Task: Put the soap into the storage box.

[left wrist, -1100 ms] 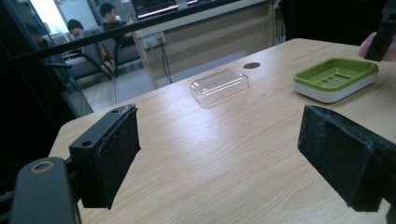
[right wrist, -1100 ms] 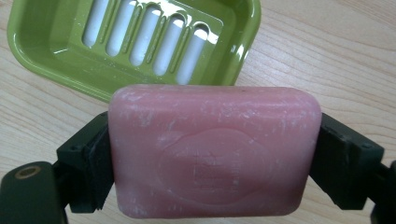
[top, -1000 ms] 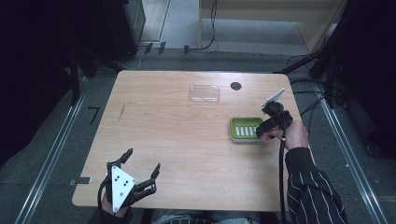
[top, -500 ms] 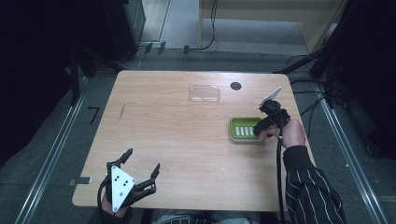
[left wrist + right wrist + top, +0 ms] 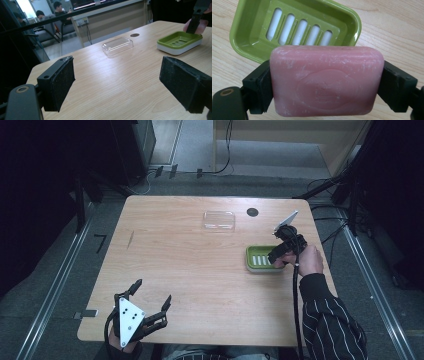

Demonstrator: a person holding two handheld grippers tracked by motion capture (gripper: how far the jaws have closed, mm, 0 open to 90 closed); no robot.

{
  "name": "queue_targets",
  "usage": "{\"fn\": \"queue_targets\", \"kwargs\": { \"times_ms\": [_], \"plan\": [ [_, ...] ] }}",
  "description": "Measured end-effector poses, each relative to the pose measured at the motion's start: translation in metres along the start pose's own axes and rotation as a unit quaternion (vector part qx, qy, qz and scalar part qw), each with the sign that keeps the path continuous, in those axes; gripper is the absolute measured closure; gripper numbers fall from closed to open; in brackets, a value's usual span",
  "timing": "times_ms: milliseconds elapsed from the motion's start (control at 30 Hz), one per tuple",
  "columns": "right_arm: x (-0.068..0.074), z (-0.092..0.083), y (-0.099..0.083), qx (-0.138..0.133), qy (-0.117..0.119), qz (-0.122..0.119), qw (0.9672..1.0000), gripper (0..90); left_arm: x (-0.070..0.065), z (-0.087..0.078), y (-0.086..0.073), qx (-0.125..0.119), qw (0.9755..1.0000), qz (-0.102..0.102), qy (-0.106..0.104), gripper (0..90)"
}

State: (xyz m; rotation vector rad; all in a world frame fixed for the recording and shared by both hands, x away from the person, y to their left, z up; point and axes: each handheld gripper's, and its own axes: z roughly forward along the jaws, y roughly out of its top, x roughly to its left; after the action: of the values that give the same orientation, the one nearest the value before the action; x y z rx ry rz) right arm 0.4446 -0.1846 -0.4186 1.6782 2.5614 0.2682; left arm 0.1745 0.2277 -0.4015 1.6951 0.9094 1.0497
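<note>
Over the right side of the desk (image 5: pixel 200 265), the right gripper (image 5: pixel 325 85) holds a pink soap bar (image 5: pixel 325 81), its jaws closed on the bar's two short ends. The bar hangs just above the near rim of the green soap dish (image 5: pixel 294 27), whose slotted white floor lies empty. By the look of it, the step in hand is the carry to the dish; the next move calls for a short advance toward the far side and a level descent, so the bar clears the near rim and settles flat inside before the jaws part.

In the high view the dish (image 5: pixel 261 257) sits close to the desk's right edge, with the person's hand (image 5: pixel 307 260) between it and that edge, so little room remains on that side. A clear plastic lid (image 5: pixel 219 220) lies well apart toward the far edge, beside a dark round port (image 5: pixel 252 212), neither in the way. At the near left corner the left gripper (image 5: pixel 150 302) hovers with its jaws spread wide and holding nothing, and broad bare wood lies between it and the dish.
</note>
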Motion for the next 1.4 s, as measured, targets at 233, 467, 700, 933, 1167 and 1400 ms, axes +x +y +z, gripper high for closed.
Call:
{"fn": "queue_targets", "kwargs": {
  "times_ms": [233, 467, 700, 933, 1167, 1400],
  "plan": [
    [0.004, 0.003, 0.006, 0.000, 0.003, 0.002, 1.0000, 13.4, 0.000, 0.000, 0.000, -0.001, 1.0000, -0.001, 0.000, 13.1],
    [0.008, 0.006, 0.012, 0.001, 0.006, 0.000, 1.0000, 13.4, 0.000, 0.000, 0.000, 0.000, 1.0000, 0.001, -0.002, 13.1],
    [0.011, 0.009, 0.016, 0.002, 0.007, 0.001, 1.0000, 13.4, 0.000, 0.000, 0.000, 0.000, 1.0000, 0.000, -0.001, 13.1],
    [0.010, 0.009, 0.017, 0.000, 0.008, 0.007, 0.9999, 13.4, 0.000, 0.000, 0.000, 0.000, 1.0000, 0.001, -0.001, 13.1],
    [0.011, 0.009, 0.017, -0.001, 0.009, 0.010, 0.9999, 13.4, 0.000, 0.000, 0.000, 0.000, 1.0000, 0.002, -0.002, 13.0],
    [0.015, 0.012, 0.021, -0.003, 0.012, 0.007, 0.9999, 13.4, 0.000, 0.000, 0.000, -0.002, 1.0000, 0.001, -0.001, 13.1]
  ]
}}
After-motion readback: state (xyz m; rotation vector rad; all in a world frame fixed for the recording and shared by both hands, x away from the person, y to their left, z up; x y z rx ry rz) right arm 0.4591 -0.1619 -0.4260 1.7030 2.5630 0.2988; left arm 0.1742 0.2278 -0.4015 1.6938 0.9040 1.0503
